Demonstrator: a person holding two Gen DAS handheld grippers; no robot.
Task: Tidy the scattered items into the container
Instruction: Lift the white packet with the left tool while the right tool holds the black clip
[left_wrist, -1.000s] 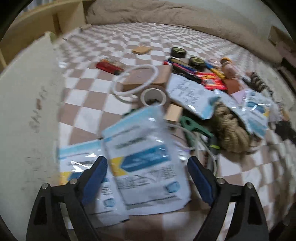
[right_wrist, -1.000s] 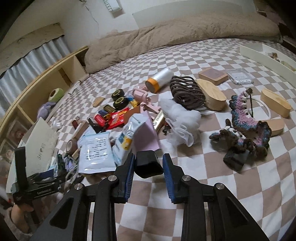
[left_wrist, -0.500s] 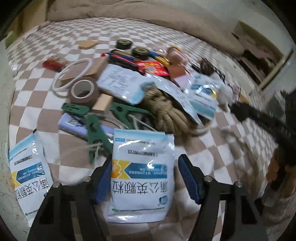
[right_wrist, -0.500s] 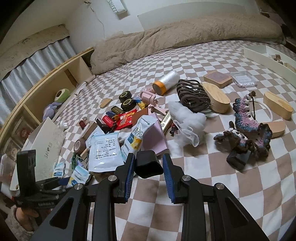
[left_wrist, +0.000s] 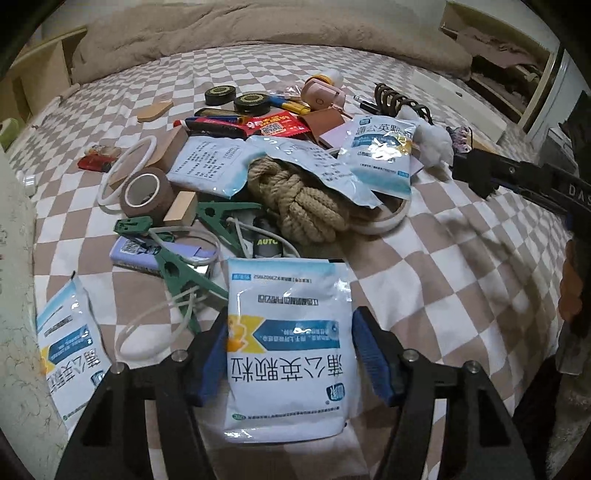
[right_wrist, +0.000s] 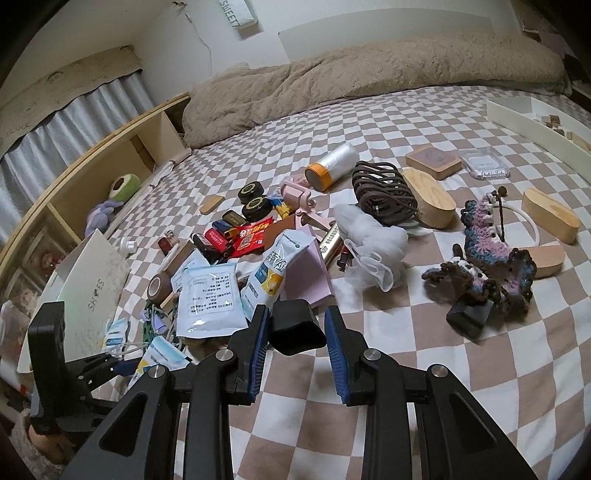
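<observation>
Our left tool (left_wrist: 290, 349) grips a white and blue sachet (left_wrist: 290, 347) at the bottom centre of the left wrist view: the blue pads (left_wrist: 216, 354) press its two long edges, and its printed face is turned toward the camera. Its jaws have just been closing onto it. A second sachet (left_wrist: 68, 349) of the same print lies at the lower left on the checkered bed (left_wrist: 443, 236), beside the pale box wall (left_wrist: 22, 332) at the left edge.

Above the held sachet the clutter is heaped: green clips (left_wrist: 184, 275), a coil of rope (left_wrist: 299, 201), a roll of brown tape (left_wrist: 146, 192), more sachets and two black round tins (left_wrist: 236, 99).

In the right wrist view, our right tool (right_wrist: 297, 338) is clenched on a small black block (right_wrist: 297, 326) at the bottom centre. To its right, on the bed, sit a crocheted piece (right_wrist: 491, 258) and wooden blocks (right_wrist: 428, 199).
</observation>
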